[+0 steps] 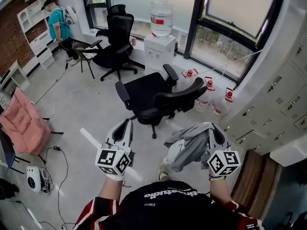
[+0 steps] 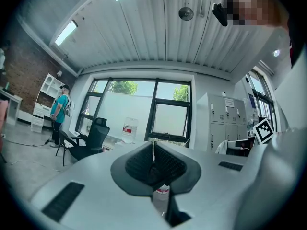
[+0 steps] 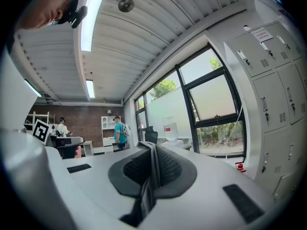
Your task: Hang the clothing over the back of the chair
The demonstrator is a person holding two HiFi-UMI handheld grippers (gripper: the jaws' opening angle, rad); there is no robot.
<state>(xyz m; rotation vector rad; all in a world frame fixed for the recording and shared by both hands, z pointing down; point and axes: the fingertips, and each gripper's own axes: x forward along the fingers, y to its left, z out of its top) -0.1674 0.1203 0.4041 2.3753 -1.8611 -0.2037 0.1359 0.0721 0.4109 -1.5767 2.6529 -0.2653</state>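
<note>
A black office chair stands on the floor just ahead of me, its curved backrest on the side towards my right hand. The clothing is a crumpled grey garment that hangs from my right gripper, short of the chair. In the right gripper view a fold of grey cloth is pinched between the pads of the right gripper, which is shut on it. My left gripper is level beside it, left of the garment. The pads of the left gripper meet with nothing between them.
A second black chair stands by the window. A water dispenser is beyond the near chair, with spare bottles on the floor. White lockers line the right. A pink seat and cables lie left. A person stands far left.
</note>
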